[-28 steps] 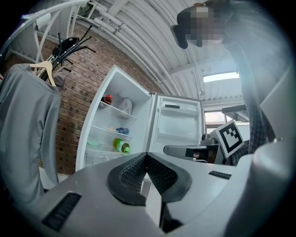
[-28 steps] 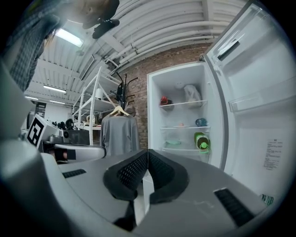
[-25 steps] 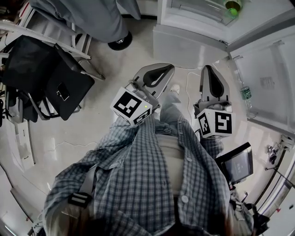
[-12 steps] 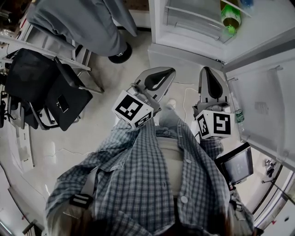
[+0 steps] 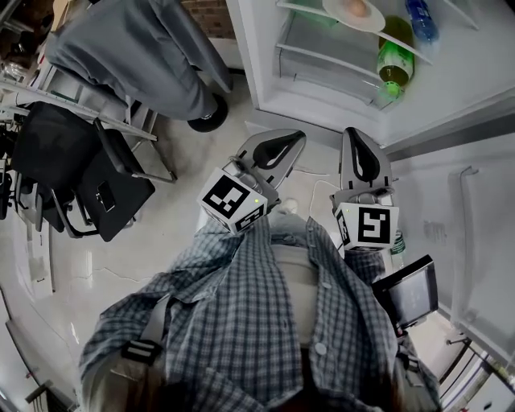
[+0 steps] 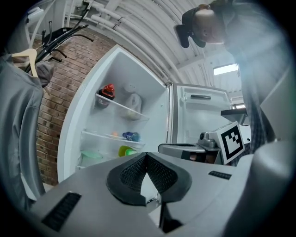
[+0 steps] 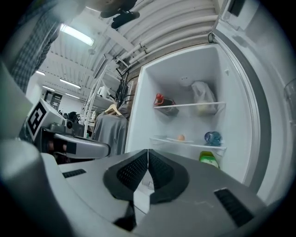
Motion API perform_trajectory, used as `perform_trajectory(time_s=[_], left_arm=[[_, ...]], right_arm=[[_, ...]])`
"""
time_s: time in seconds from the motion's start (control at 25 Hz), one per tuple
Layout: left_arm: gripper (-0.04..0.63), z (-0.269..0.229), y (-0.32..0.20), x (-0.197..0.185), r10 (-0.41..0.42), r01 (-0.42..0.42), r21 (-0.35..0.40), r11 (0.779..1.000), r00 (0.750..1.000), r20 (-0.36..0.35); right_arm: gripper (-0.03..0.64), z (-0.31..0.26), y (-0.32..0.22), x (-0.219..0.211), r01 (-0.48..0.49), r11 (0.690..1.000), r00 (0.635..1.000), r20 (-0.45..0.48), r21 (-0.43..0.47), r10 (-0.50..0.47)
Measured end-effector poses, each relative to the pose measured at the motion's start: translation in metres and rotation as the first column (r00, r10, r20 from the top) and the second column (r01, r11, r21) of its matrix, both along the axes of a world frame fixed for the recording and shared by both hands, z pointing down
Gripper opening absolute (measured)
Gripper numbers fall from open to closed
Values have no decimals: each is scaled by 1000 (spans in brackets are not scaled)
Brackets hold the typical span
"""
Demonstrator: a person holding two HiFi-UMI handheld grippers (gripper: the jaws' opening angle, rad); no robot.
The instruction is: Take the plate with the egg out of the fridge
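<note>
The fridge [image 5: 265,48] stands open ahead. On a middle shelf sits a white plate with a brownish egg [image 5: 354,10], small in the right gripper view [image 7: 180,138]; the left gripper view gives only an orange spot [image 6: 114,134]. My left gripper [image 5: 283,143] is shut and empty, its pads meeting [image 6: 146,155]. My right gripper [image 5: 356,143] is also shut with nothing in it [image 7: 148,151]. Both are held side by side at chest height, pointing at the fridge, well short of its shelves.
A blue bottle [image 7: 212,138] lies right of the plate and a green bottle [image 5: 392,60] stands below. The top shelf holds a red-topped container [image 7: 162,100] and a white bag [image 7: 202,99]. The fridge door [image 5: 459,217] hangs open at the right. A hanging grey garment [image 5: 153,48] and black chairs [image 5: 88,169] stand left.
The head view has swung up and closer to the fridge, so its shelves and the egg plate have come into sight. Both grippers stay shut, side by side.
</note>
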State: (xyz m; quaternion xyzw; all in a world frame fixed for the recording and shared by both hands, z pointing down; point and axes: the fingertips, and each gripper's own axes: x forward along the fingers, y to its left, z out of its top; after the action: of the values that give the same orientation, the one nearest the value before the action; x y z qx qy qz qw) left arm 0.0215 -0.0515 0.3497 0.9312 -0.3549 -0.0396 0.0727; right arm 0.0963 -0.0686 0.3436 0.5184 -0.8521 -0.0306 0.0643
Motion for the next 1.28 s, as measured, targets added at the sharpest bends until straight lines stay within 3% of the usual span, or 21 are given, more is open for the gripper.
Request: perform_trajectory(time_s=[0.28,0.56,0.8,1.04,1.28], left_arm=[[8,-7,-27,18,-10,9,-32,999,1000,-25],[8,-10,-43,36,30,-32,-45,998,998,-48],[8,-10,-71,44,66,-69,-42,997,996,-63],[8,-14,-100,50,105,-107,-34,994,992,-68],[8,-18,-126,44,117,-120,-23,993,990,-80]], right_arm=[[9,-13,-21,8,24,999,998,-50,32,-23],[9,-13,-34,19,-13,999,996,-89,39,17],[9,-16,-57,19,-18,998,978,-206,67,31],[9,-16,-91,23,-66,995,938,-334,73,87],[9,-9,-135,23,-114,989,824,-547,93,146]])
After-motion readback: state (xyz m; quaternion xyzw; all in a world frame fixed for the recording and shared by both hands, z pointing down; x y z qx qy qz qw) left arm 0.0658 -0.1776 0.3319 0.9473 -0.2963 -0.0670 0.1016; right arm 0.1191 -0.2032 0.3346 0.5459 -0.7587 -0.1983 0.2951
